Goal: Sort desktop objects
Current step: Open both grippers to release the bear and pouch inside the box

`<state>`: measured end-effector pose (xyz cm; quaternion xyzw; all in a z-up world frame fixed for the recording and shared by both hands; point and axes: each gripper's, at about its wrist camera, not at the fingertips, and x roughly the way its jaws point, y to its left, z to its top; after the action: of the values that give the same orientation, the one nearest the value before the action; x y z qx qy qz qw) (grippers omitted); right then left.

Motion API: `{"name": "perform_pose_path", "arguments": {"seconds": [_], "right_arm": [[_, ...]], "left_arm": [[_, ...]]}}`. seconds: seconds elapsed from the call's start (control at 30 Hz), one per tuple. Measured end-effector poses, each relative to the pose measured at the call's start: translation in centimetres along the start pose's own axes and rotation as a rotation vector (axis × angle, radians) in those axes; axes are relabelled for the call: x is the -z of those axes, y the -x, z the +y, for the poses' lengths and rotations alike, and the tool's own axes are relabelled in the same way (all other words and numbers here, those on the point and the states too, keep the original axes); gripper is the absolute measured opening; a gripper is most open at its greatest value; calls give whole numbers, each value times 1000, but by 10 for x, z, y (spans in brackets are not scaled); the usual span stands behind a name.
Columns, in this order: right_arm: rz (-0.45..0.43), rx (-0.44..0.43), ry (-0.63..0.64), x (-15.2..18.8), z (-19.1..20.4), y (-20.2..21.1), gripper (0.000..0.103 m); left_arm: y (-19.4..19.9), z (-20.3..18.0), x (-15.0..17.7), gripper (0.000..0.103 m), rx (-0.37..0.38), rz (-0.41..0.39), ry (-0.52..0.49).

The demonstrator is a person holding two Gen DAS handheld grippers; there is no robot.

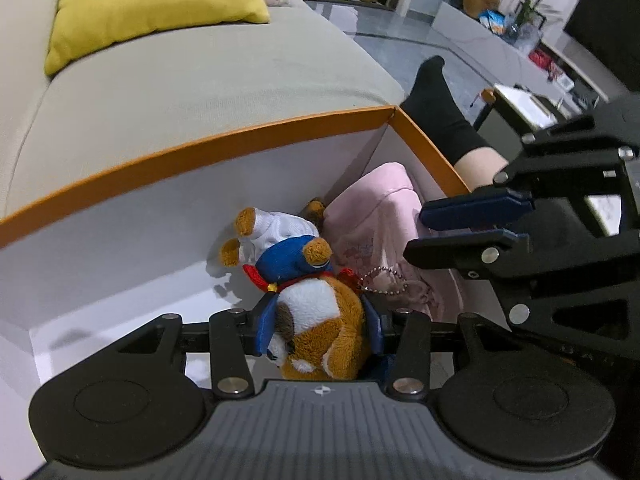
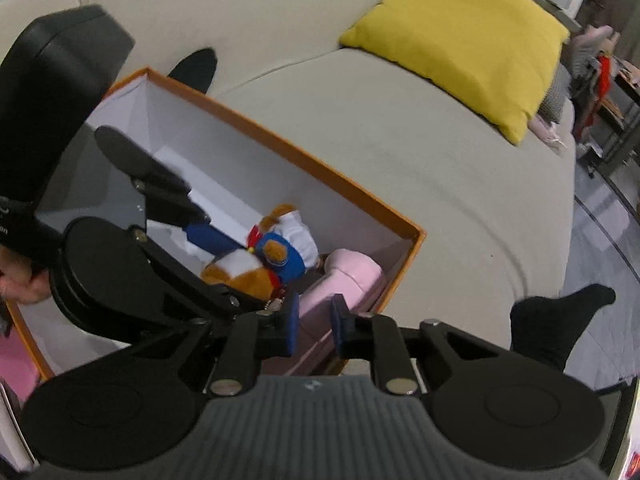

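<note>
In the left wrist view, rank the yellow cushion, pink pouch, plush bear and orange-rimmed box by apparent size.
1. orange-rimmed box
2. yellow cushion
3. pink pouch and plush bear: look alike; the bear is nearer the camera, so unranked.

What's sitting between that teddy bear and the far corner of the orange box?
A pink pouch fills the stretch between the plush bear and the orange-rimmed box corner; the left wrist view shows it best.

Bright, even indoor light; fisheye-bent, slightly blurred edges.
</note>
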<state>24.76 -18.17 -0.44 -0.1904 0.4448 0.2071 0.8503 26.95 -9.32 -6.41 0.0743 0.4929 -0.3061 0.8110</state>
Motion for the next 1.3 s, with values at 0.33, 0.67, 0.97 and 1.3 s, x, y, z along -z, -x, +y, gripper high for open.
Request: {"name": "perform_pose_path", "arguments": {"seconds": [0.33,0.67,0.97,1.3], "right_arm": [[-2,-13,117,-2,1,-13,16],[-28,-5,129,-2,3,-1,18],[1,-29,158,5,5,6,18],[-15,-55,105,4,0,2,18]], "left_arm": [[5,-2,6,68,-31,30,-9],[24,-5,17,57,-34,16,-5],[17,-9,11,49,1,-1,-19],[17,-15,12,55,-13,-22,-39]]}}
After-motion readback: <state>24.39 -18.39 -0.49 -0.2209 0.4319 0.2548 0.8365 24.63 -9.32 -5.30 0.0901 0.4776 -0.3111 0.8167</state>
